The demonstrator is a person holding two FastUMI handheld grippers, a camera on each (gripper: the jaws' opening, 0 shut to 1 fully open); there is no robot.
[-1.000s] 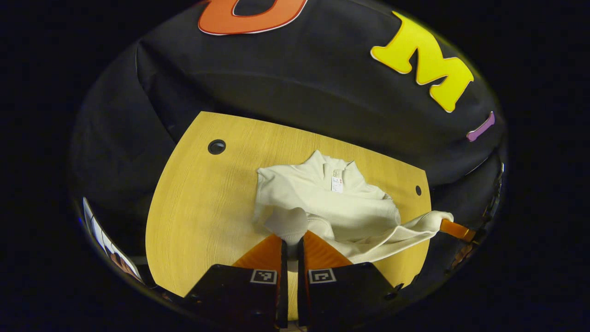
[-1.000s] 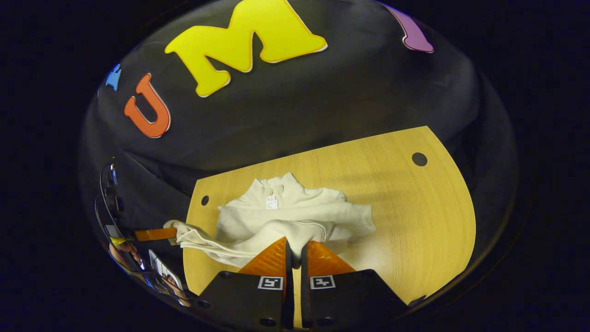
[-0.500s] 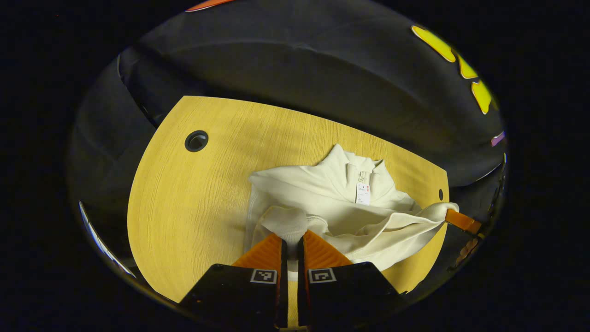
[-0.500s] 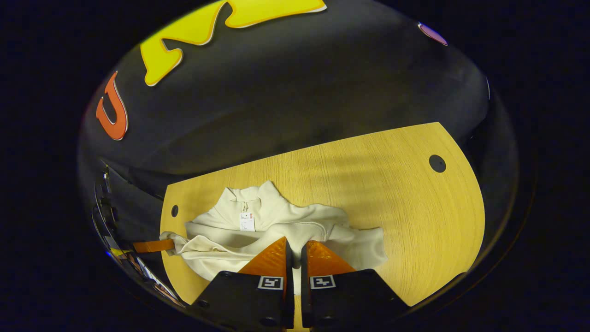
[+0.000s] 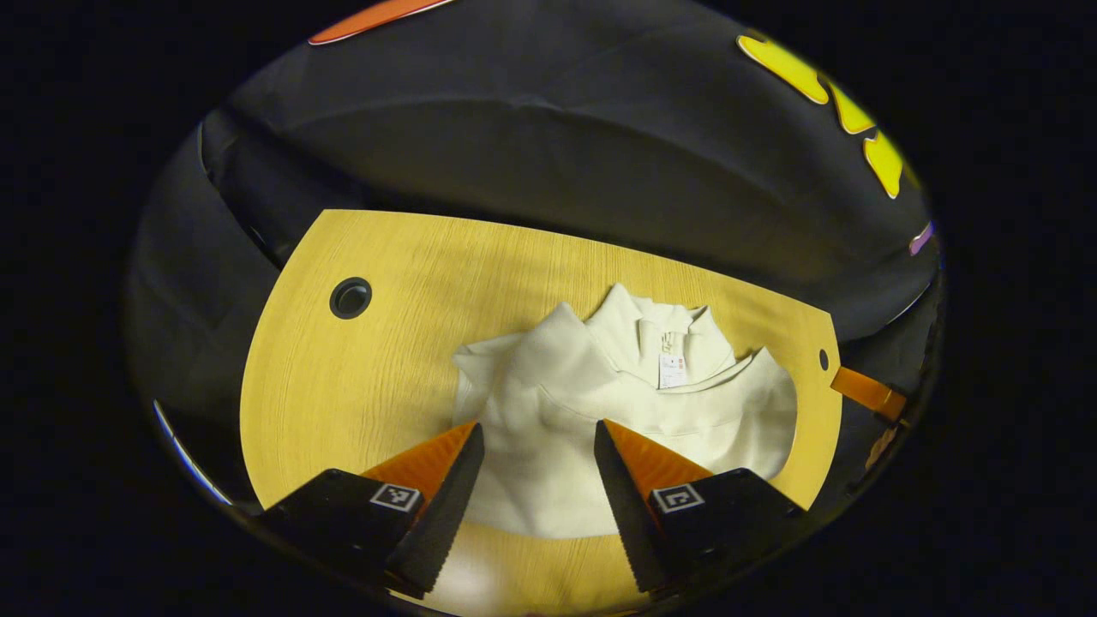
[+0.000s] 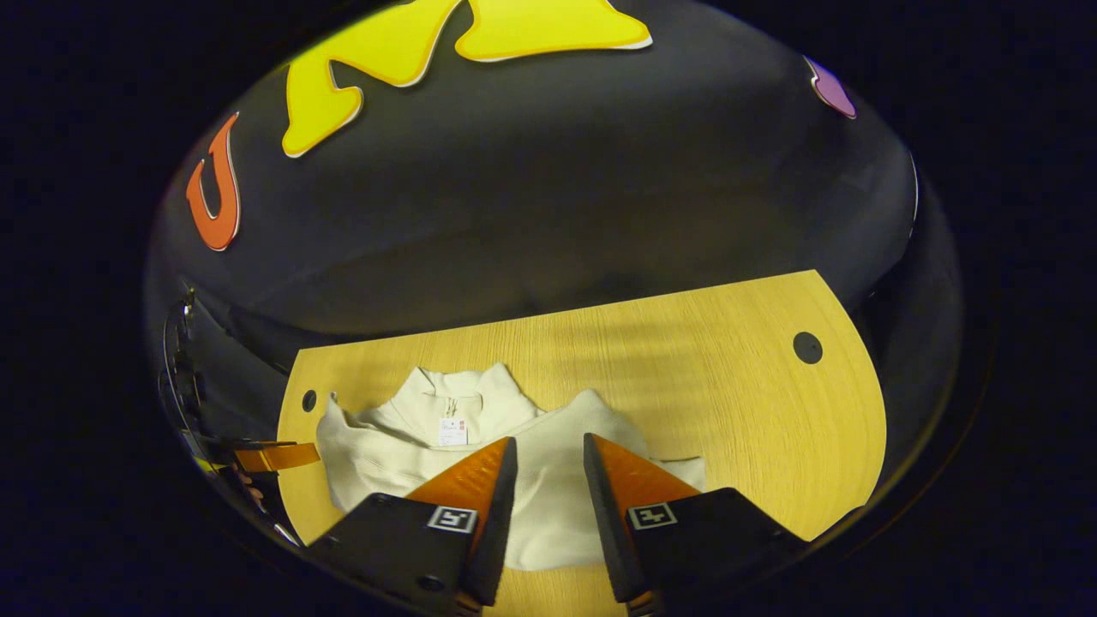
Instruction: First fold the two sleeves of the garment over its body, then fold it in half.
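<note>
On the wooden table [image 5: 377,360], the garment [image 5: 626,411] lies compact, near hem doubled up to its collar: folded, by the look. Your left gripper [image 5: 536,458] and right gripper [image 6: 548,476] gape wide, holding nothing.

garment [image 5: 548,428]: cream/off-white, plain, no print as far as I see; same in right gripper view [image 6: 548,488]
neck tag [image 5: 672,370]: white w/ small red mark
table [image 5: 403,343]: yellow-tan wood grain, fine lines; I see 2 black round holes
left gripper [image 5: 538,437]: body black, b/w square marker on each finger base
right gripper [image 6: 548,452]: body black, same b/w markers
booth wall [image 6: 548,214]: black cloth
</note>
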